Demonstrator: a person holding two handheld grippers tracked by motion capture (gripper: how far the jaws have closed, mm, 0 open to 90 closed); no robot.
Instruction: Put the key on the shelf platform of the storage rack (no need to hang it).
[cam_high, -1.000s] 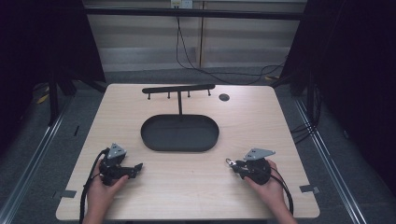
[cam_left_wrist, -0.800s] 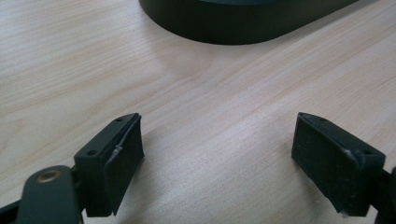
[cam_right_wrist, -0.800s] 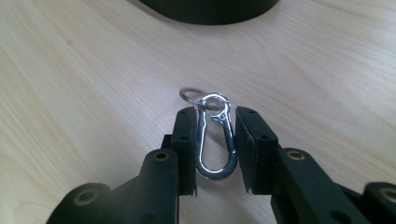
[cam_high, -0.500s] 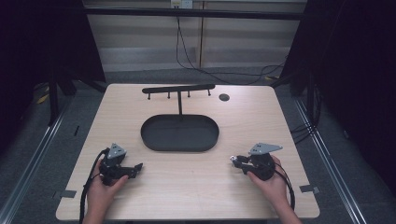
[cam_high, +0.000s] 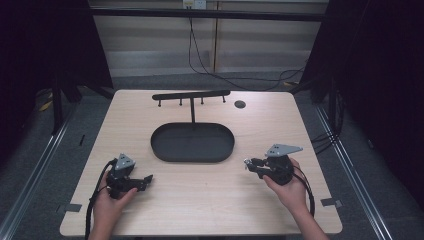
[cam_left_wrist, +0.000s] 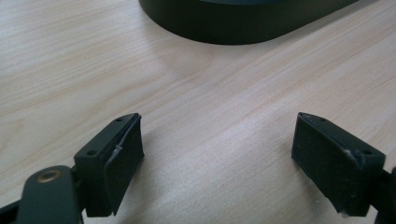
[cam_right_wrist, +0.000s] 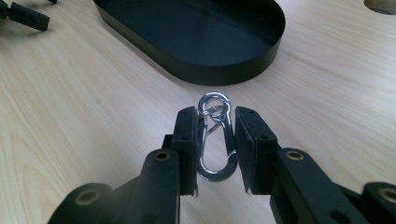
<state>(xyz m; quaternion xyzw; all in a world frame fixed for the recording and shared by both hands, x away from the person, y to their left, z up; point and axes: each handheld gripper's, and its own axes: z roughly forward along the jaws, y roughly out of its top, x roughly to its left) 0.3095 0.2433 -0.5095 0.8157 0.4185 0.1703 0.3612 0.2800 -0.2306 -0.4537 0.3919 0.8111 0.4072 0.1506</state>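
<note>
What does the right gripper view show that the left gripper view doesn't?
Right gripper view: a silver snap hook clamped between its tool's jaws, the tray's inside, a hole in the table, and the other tool far off. Left gripper view: its tool's jaws wide apart with bare wood between them. Both: the black oval tray and the wooden table.

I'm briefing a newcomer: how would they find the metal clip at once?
Start at the wooden table and its black oval tray. The right gripper, near the tray's right end, clamps the clip. It's the sole shiny silver thing here.
</note>
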